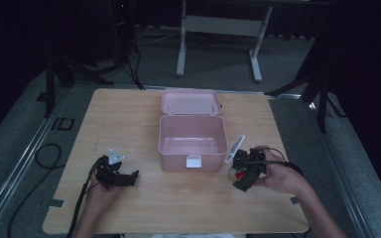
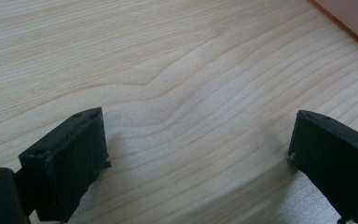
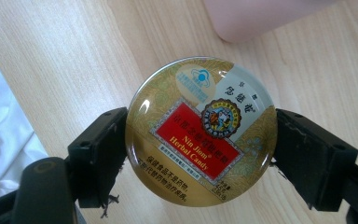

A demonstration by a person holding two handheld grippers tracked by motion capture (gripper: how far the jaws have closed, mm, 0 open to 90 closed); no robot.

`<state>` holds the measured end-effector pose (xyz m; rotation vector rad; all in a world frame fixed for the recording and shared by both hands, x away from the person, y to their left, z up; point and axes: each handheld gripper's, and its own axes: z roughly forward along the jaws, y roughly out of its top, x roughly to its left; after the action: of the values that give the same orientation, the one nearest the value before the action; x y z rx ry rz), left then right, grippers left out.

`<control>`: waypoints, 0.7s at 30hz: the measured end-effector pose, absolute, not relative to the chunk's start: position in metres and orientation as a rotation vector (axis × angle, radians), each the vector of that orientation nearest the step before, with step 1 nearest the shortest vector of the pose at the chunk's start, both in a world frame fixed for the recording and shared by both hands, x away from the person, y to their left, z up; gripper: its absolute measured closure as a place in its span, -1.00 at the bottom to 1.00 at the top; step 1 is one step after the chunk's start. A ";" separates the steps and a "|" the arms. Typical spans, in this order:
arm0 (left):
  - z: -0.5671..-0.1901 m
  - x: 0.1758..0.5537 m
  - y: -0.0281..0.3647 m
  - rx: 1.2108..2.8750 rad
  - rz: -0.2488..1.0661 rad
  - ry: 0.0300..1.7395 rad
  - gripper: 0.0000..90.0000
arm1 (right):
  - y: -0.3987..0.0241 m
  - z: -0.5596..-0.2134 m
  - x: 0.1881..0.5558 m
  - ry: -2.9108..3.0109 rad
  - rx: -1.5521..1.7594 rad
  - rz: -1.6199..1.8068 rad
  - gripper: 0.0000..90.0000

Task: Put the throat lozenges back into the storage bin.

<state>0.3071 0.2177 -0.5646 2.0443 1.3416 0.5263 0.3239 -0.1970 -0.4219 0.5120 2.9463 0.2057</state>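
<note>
A round gold candy tin with a red label sits squeezed between the two black pads of my right gripper, held above the wooden table; in the high view the tin and right gripper hover just right of the pink box's front corner. The pink box stands open in the table's middle, its lid folded back and its inside bare. My left gripper rests low at the left front, open, its jaws spread wide over bare wood with nothing between them.
The table's edges lie close to both hands. A corner of the pink box appears at the upper right of the left gripper view. White cloth shows at the left of the right gripper view. Stands and cables crowd the floor beyond.
</note>
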 end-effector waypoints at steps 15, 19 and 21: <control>-0.565 0.307 0.218 2.044 0.526 1.342 -0.90 | -0.203 -0.408 0.330 2.934 0.507 0.171 -0.54; -0.565 0.307 0.218 2.044 0.526 1.342 -0.90 | -0.202 -0.404 0.332 2.929 0.504 0.163 -0.54; -0.565 0.307 0.218 2.044 0.526 1.341 -0.90 | -0.201 -0.402 0.333 2.925 0.497 0.171 -0.54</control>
<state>0.3071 0.2177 -0.5646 2.0442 1.3414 0.5262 0.3334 -0.2010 -0.4015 0.4975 2.9246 0.1710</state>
